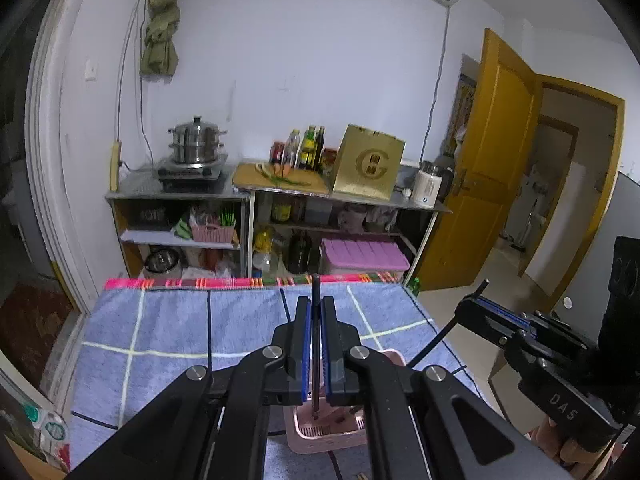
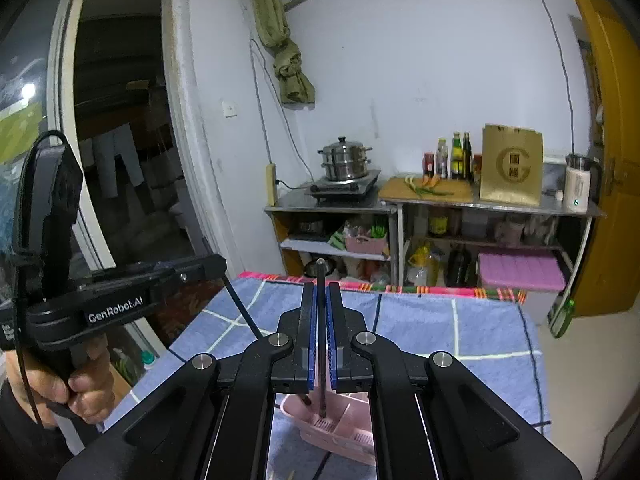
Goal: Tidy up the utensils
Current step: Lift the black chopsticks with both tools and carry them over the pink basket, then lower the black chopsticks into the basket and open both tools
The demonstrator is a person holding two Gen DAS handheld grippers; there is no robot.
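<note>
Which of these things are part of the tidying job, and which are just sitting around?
Part of the job:
- left gripper, shut on a dark chopstick
- right gripper, shut on another dark chopstick
- pink utensil basket on the blue towel

Just sitting around:
- steamer pot
- sauce bottles
- gold box
- white kettle
- purple bin

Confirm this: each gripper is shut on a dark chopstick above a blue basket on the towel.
Wrong on one point: the basket is pink, as the right wrist view shows. The left gripper and right gripper each do clamp a dark chopstick over the towel.
</note>
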